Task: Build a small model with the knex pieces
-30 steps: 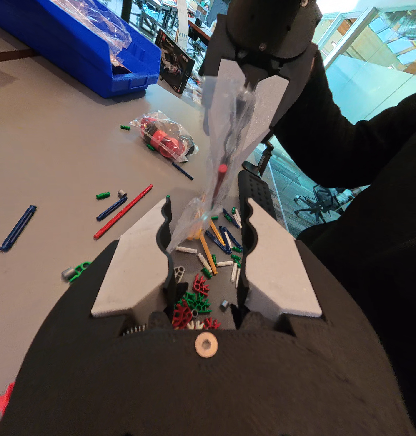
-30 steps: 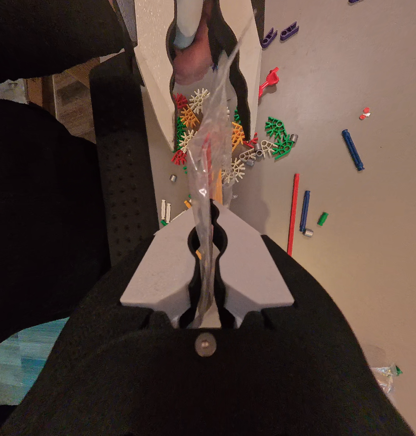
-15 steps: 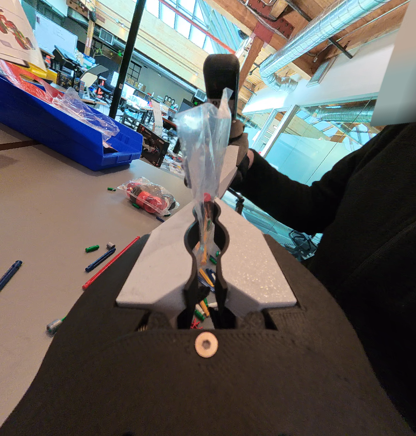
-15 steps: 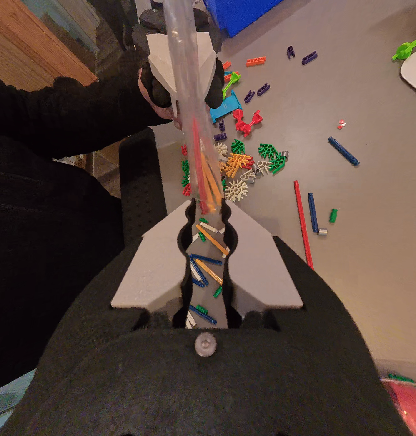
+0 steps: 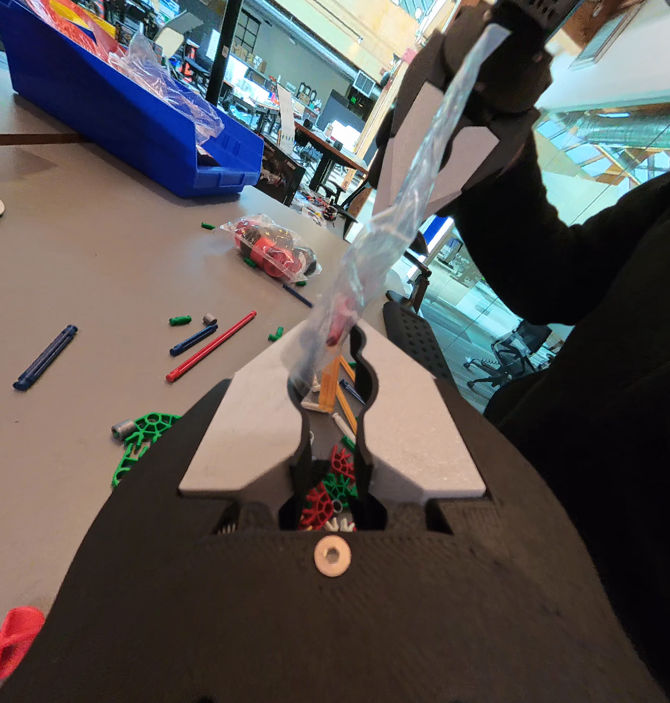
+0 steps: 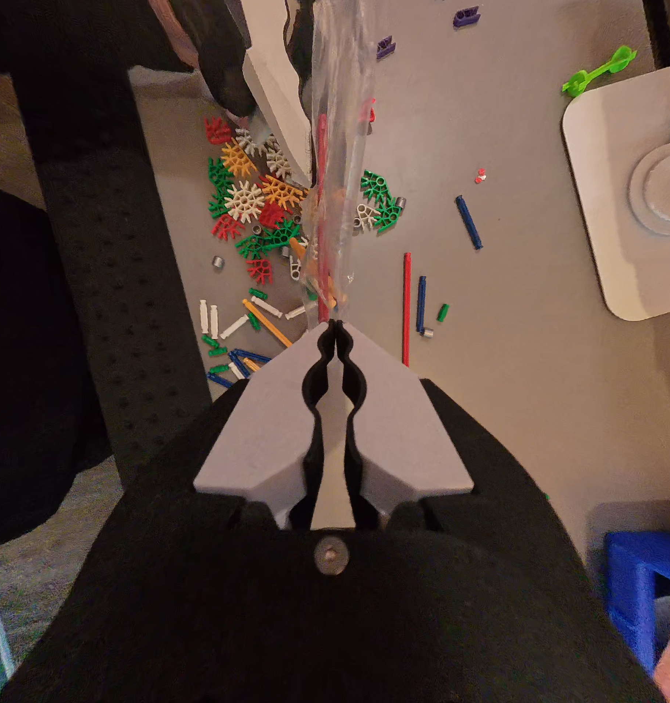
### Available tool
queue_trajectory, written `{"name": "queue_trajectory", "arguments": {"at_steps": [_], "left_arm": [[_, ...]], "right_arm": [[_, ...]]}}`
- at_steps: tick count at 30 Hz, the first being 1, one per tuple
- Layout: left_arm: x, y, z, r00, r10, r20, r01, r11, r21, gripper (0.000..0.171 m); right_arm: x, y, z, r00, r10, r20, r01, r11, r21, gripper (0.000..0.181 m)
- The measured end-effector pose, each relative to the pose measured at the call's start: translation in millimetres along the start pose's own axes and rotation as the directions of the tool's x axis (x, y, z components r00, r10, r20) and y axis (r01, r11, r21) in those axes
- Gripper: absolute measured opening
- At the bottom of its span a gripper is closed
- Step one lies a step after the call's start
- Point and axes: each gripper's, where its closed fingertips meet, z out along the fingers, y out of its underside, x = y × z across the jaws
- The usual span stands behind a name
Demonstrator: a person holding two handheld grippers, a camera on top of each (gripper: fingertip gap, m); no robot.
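Note:
A clear plastic bag (image 6: 337, 213) with a red rod and some orange rods inside is stretched between my two grippers above a grey table (image 5: 78, 266). My right gripper (image 6: 333, 322) is shut on one end of the bag. In the left wrist view the bag (image 5: 383, 243) runs down from the right gripper at the top to my left gripper (image 5: 326, 331). The left jaws stand partly apart, and the bag's lower end lies over the left finger's tip. Loose rods and snowflake-shaped connectors (image 6: 249, 198) lie on the table under the bag.
A blue bin (image 5: 135, 114) stands at the back left. A small sealed bag of red parts (image 5: 272, 247) lies behind the grippers. A long red rod (image 5: 211, 346) and a blue rod (image 5: 44, 357) lie to the left. A pale flat base (image 6: 622, 190) and a black perforated chair (image 6: 109, 266) flank the pile.
My right gripper, open half a second ago, has shut on the bag's end. My left gripper, then shut on the bag, has opened partly and tilted down toward the table.

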Motion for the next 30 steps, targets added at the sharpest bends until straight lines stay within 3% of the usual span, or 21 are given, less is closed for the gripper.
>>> {"name": "queue_trajectory", "arguments": {"at_steps": [3,6,15,17,19,21,24,25,27,30], "left_arm": [[-3,5,1,0.999,0.024,0.032,-0.023,0.999,-0.043,0.006],[-6,10,1,0.997,0.052,0.057,-0.047,0.996,-0.076,0.000],[-3,3,5,0.998,0.055,0.041,-0.051,0.996,-0.076,0.003],[-2,0,8,0.999,0.031,0.025,-0.029,0.997,-0.074,0.008],[1,-1,10,0.999,0.031,0.005,-0.031,0.996,-0.080,0.002],[4,-4,13,0.998,0.065,0.007,-0.064,0.995,-0.081,0.000],[7,-15,14,0.998,0.065,-0.003,-0.065,0.997,-0.044,0.000],[11,-21,13,0.998,0.051,-0.026,-0.052,0.998,-0.019,0.000],[13,-32,9,0.998,0.033,-0.046,-0.031,0.999,0.040,0.000],[13,-40,7,0.998,0.014,-0.060,-0.009,0.997,0.078,0.000]], "right_arm": [[-1,1,9,0.998,-0.065,0.003,0.065,0.995,-0.076,0.000],[4,0,10,0.999,-0.043,0.015,0.044,0.997,-0.062,0.000],[3,-3,-6,0.996,-0.006,0.094,0.009,1.000,-0.030,0.000],[12,3,-10,0.999,-0.001,0.049,0.003,0.999,-0.054,0.000],[6,-1,-15,0.993,0.034,0.110,-0.033,0.999,-0.007,0.000],[11,3,-19,0.995,0.048,0.091,-0.047,0.999,-0.011,0.000],[10,-7,-21,0.985,0.109,0.135,-0.123,0.987,0.101,0.000],[15,-2,-17,0.983,0.135,0.126,-0.149,0.983,0.108,0.011],[19,1,-19,0.971,0.182,0.153,-0.209,0.961,0.179,0.059],[12,2,-22,0.944,0.218,0.249,-0.282,0.923,0.261,0.065]]}}
